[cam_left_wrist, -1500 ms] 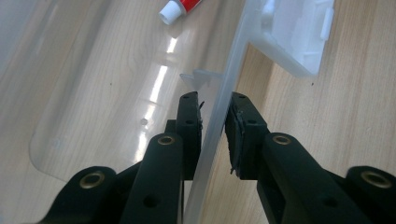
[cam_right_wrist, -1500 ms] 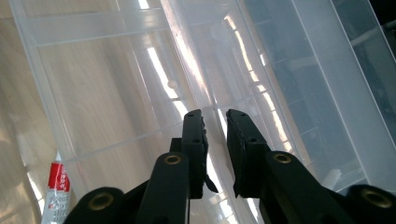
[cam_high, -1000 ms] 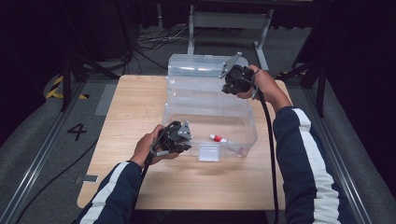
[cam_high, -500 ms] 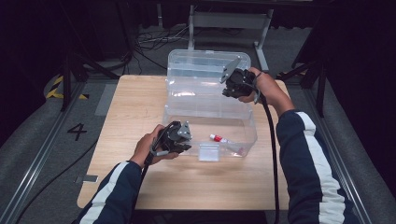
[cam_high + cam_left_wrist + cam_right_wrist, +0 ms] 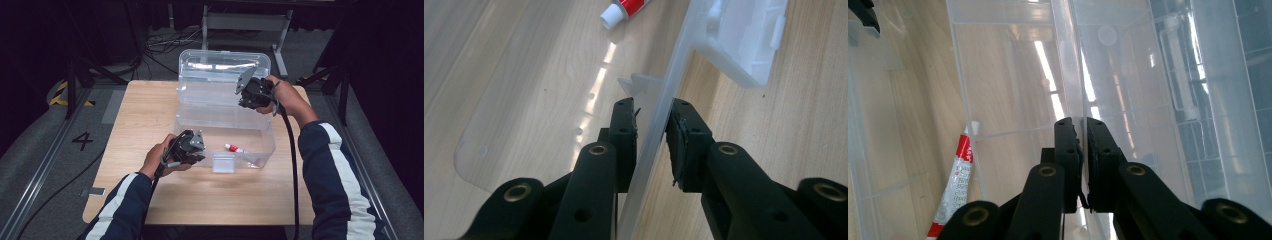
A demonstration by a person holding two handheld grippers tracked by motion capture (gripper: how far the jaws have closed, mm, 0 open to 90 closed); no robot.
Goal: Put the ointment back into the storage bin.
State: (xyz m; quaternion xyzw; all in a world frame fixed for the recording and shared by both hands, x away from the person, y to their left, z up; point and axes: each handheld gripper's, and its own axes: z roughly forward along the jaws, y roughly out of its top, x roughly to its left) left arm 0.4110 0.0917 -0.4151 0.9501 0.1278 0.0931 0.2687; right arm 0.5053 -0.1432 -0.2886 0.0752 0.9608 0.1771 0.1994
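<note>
Both grippers clamped on the walls of a clear plastic box on a wooden table

The left gripper (image 5: 651,130) pinches the box's near wall between its two black jaws, one pad inside and one outside, close to the front latch (image 5: 223,163); the right gripper (image 5: 1080,150) has its jaws closed together on the thin rear wall, by the hinge line. The clear plastic box (image 5: 260,145) is see-through and rectangular, its lid (image 5: 222,62) standing open and upright behind it, and it sits toward the far middle of the table. Inside on its floor lies a small red-and-white tube (image 5: 233,148) with a white cap. The table (image 5: 130,115) is pale wood grain; around it are grey carpet, a floor marking "4" (image 5: 82,140), black cables (image 5: 160,42), yellow-black tape and a dark backdrop
</note>
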